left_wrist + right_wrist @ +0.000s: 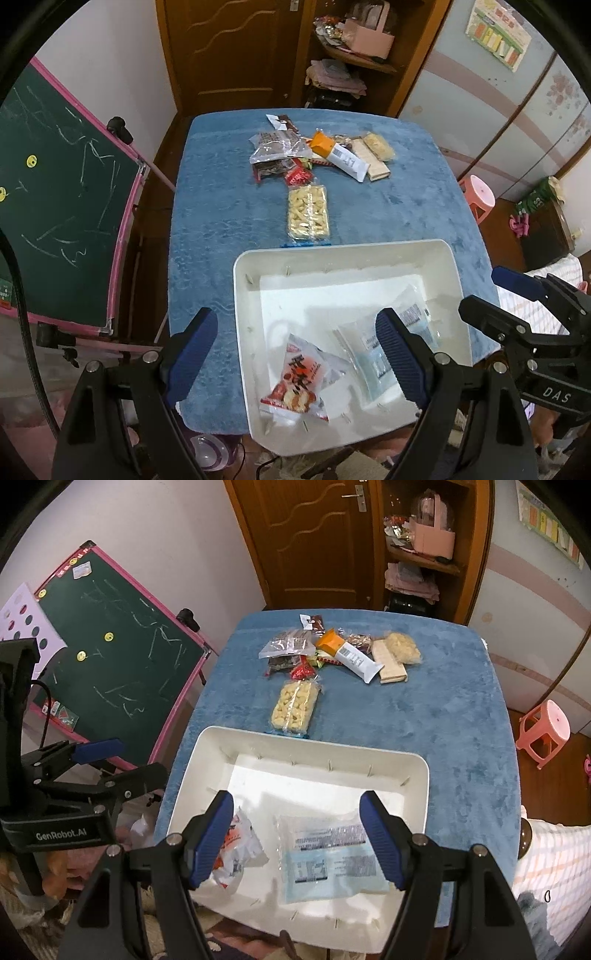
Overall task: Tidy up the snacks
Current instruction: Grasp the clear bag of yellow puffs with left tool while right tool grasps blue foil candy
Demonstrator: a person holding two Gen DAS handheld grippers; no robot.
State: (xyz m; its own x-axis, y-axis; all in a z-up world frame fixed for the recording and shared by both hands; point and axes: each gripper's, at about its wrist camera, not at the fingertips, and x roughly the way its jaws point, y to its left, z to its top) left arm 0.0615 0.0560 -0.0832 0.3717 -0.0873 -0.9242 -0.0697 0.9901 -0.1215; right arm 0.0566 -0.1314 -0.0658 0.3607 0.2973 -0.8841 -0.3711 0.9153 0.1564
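While hovering over the white bin, both grippers gaped wide, nothing held, two snack packets inside, rest piled beyond.

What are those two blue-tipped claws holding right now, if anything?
Nothing. The left gripper and the right gripper both hang open above the white bin, nothing between their fingers. Two snack packets lie loose inside it.

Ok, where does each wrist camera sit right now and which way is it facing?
Left wrist: on the left gripper, looking steeply down over the white bin to the snack pile; the right gripper shows at its right.
Right wrist: on the right gripper, same downward aim; the left gripper shows at its left.
Shared: bin, red-and-white snack bag, pale blue packet, blue table cover, chalkboard.
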